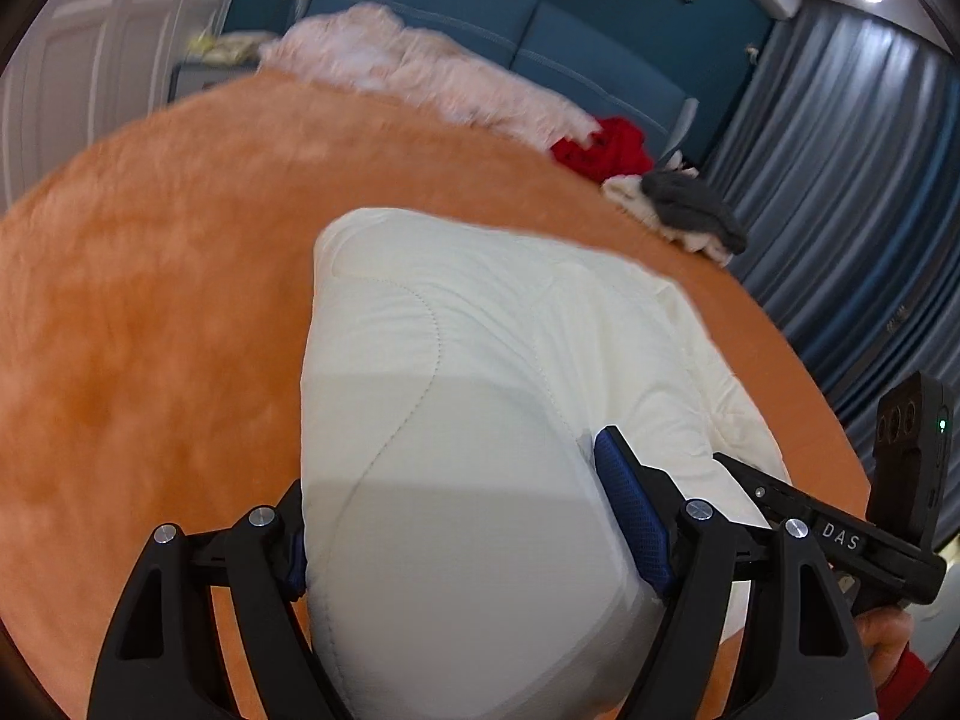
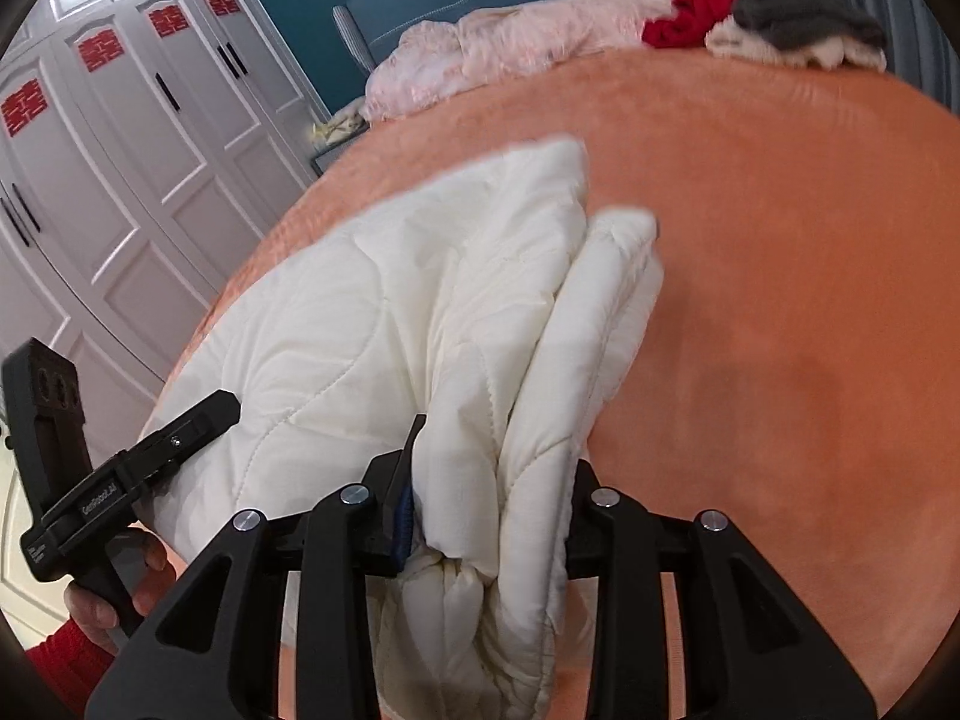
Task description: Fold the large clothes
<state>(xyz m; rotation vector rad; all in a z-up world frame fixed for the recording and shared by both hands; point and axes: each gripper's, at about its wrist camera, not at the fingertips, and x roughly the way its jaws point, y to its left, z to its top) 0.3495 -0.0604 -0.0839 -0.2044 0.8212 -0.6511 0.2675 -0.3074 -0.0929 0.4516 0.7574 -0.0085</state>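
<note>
A cream quilted padded garment (image 1: pixel 480 372) lies folded on the orange bed cover (image 1: pixel 150 300). My left gripper (image 1: pixel 468 534) is shut on its near folded edge, which bulges thick between the blue pads (image 1: pixel 630 516). My right gripper (image 2: pixel 492 510) is shut on the bunched near end of the same garment (image 2: pixel 372 312), with several layers squeezed between the fingers. The right gripper also shows at the lower right of the left wrist view (image 1: pixel 840 528), and the left gripper shows at the lower left of the right wrist view (image 2: pixel 138 468).
A pink blanket (image 2: pixel 510 42), a red garment (image 2: pixel 690 6) and a grey and white pile (image 2: pixel 798 30) lie at the far edge of the bed. White wardrobe doors (image 2: pixel 120 150) stand left, blue-grey curtains (image 1: pixel 840 180) right, a teal headboard (image 1: pixel 480 18) behind.
</note>
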